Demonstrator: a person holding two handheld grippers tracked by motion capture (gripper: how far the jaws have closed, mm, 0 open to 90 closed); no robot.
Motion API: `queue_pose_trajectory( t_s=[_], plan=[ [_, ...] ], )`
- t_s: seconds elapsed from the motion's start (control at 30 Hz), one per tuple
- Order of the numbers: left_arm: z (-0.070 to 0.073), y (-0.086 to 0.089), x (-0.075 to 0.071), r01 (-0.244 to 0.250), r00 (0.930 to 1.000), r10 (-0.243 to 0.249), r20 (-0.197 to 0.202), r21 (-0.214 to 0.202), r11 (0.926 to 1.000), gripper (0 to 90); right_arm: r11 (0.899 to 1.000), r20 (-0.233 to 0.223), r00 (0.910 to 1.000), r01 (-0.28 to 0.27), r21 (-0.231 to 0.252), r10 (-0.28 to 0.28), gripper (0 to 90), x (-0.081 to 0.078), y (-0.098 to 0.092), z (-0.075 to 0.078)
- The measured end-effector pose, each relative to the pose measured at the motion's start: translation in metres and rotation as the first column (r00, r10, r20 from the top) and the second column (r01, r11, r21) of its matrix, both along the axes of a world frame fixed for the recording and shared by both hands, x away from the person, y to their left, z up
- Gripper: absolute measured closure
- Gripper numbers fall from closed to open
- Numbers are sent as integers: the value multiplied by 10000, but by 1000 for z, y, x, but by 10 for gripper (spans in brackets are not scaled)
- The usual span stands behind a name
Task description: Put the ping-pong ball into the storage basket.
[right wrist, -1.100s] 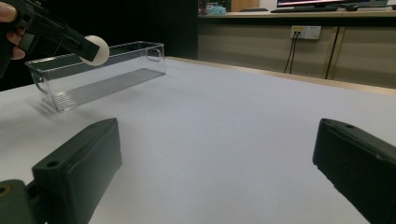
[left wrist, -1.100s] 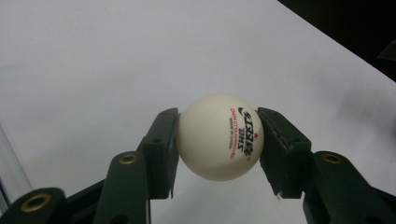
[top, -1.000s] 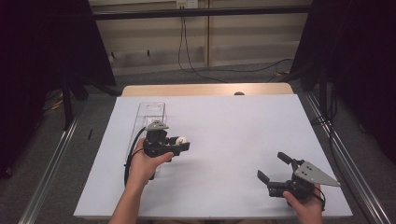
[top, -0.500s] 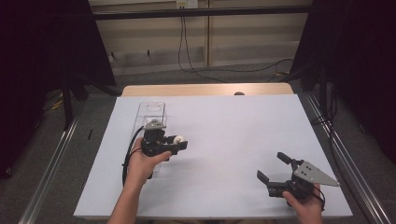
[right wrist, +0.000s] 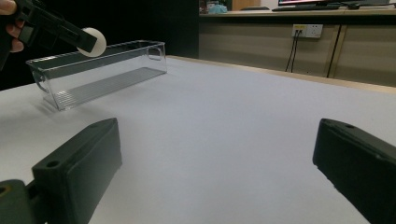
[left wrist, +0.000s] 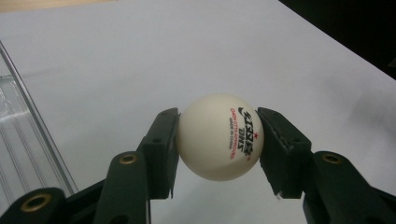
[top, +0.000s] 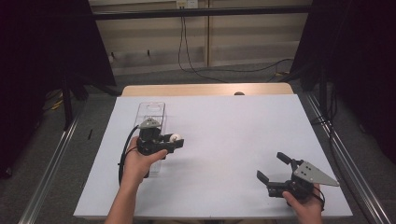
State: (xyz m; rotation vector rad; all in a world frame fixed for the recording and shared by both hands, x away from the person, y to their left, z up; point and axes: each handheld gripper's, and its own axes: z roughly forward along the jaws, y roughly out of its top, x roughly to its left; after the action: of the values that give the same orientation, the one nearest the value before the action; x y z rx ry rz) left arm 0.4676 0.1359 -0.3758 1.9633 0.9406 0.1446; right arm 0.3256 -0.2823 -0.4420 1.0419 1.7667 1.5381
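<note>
A white ping-pong ball with red and black print sits clamped between the black jaws of my left gripper, held above the white table. In the high view that gripper points right, with the ball at its tip, beside a clear plastic bin. The right gripper view shows the ball just over the bin. My right gripper rests low at the table's front right, jaws wide apart and empty; its fingers frame bare table.
The white tabletop spreads between the two grippers. A wooden strip borders its far edge. Metal rails run along both sides, and cables hang on the back wall.
My left gripper with the ball has drifted slightly left and toward the person, closer to the bin's side. The right gripper has stayed put.
</note>
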Motion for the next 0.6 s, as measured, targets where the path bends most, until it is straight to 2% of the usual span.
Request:
queue_pose_trajectory(
  t_s=[0.07,0.13,0.17,0.27,0.3,0.53,0.6],
  plan=[
    [0,0,0,-43,10000,43,-28,-65,10000,511,10000,-36,10000,-11,28,11,9,0,0,0],
    [1,1,0,-30,10000,30,-31,102,9999,510,10000,14,10000,-15,-12,15,9,0,0,0],
    [0,1,0,-57,10000,57,-13,-64,10000,511,10000,7,10000,-44,15,44,9,0,0,0],
    [2,3,1,-59,10000,59,-20,11,10000,511,10000,-12,10000,-12,11,12,9,0,0,0],
    [2,3,1,-120,9999,120,-5,-98,9999,510,10000,-59,10000,2,57,-2,9,0,0,0],
    [3,6,2,-231,9997,231,-5,-125,9997,510,10000,-117,9999,-26,39,27,9,0,0,0],
    [4,7,2,-174,9998,174,-14,-10,9998,510,10000,-123,9999,-14,50,14,9,0,1,0]
  ],
)
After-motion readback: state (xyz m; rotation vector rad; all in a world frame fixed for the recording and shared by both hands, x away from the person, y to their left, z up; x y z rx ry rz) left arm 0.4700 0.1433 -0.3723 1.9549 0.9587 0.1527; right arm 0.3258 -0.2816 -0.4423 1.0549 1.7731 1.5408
